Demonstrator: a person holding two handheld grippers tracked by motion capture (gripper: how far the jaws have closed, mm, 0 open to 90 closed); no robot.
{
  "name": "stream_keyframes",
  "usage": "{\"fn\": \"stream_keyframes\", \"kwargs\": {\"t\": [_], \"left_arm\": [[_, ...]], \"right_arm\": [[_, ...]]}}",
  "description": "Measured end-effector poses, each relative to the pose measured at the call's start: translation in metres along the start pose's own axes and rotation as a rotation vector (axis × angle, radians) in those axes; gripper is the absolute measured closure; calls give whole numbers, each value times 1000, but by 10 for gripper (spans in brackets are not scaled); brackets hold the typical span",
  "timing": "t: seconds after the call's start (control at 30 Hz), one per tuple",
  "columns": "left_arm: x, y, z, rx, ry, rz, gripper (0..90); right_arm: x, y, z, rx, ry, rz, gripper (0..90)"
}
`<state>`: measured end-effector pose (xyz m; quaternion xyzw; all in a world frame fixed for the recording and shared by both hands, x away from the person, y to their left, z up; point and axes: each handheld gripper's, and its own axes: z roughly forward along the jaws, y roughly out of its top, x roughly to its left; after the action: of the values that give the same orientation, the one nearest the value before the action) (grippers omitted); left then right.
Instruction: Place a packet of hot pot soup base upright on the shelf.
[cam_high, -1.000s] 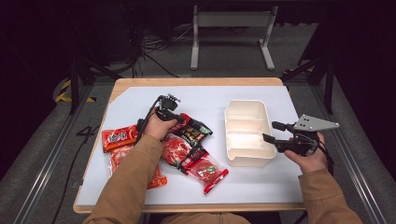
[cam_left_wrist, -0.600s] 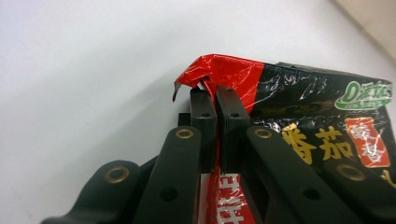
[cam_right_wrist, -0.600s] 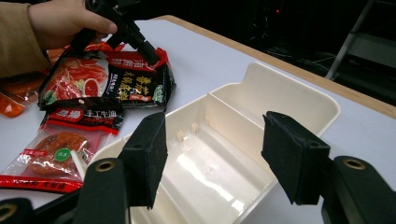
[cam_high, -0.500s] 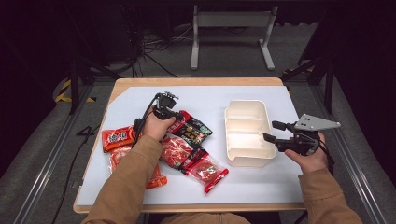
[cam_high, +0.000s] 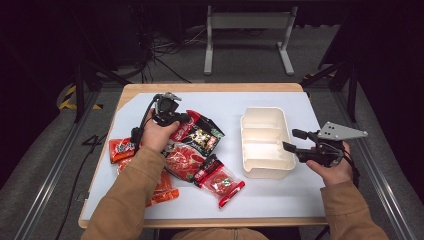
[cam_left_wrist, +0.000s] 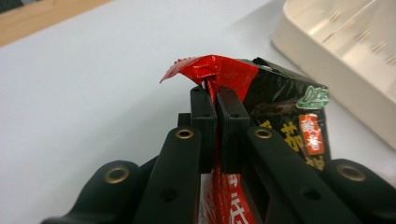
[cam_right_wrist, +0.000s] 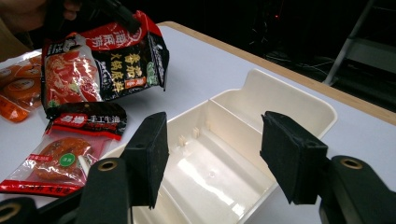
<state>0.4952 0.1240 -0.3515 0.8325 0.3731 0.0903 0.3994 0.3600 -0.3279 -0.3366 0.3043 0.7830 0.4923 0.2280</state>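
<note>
A red and black sauce packet (cam_high: 199, 134) hangs tilted above the pile of packets, left of the tray. My left gripper (cam_high: 183, 119) is shut on its crumpled red top corner; in the left gripper view the packet (cam_left_wrist: 285, 121) is pinched flat in the left gripper (cam_left_wrist: 215, 100). A white divided tray (cam_high: 245, 145) stands at the table's right middle with nothing in it. My right gripper (cam_high: 294, 141) is open at the tray's near right corner. In the right gripper view the right gripper (cam_right_wrist: 217, 126) spans the tray (cam_right_wrist: 299, 100), with the lifted packet (cam_right_wrist: 102, 60) beyond.
Several more packets lie left of the tray: a red one with a clear window (cam_high: 220, 181), another red one (cam_high: 182, 162) and orange ones (cam_high: 120, 149). A pale mat (cam_high: 280, 195) covers the wooden table. Dark stands and cables lie beyond the far edge.
My left gripper has risen and drawn the red and black packet up off the pile, so it now hangs from its corner. The right gripper has stayed put.
</note>
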Motion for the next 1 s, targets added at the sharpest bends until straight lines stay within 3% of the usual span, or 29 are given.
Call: {"fn": "stream_keyframes", "kwargs": {"t": [0.27, 0.4, 0.53, 0.63, 1.0], "left_arm": [[-15, -2, -30, -83, -27, 38, 868], [-21, -3, -42, -121, -15, 63, 868], [-35, -11, -65, -204, 11, 98, 869], [-38, -13, -72, -211, 16, 112, 868], [-43, -16, -93, -308, 16, 98, 870]], "right_arm": [[2, 3, 0, -5, 6, -4, 418], [4, 4, -1, -14, 9, -5, 421], [5, 6, -3, -33, 32, -7, 421], [5, 7, -4, -38, 33, -10, 421], [12, 14, -6, -61, 57, -23, 420]]}}
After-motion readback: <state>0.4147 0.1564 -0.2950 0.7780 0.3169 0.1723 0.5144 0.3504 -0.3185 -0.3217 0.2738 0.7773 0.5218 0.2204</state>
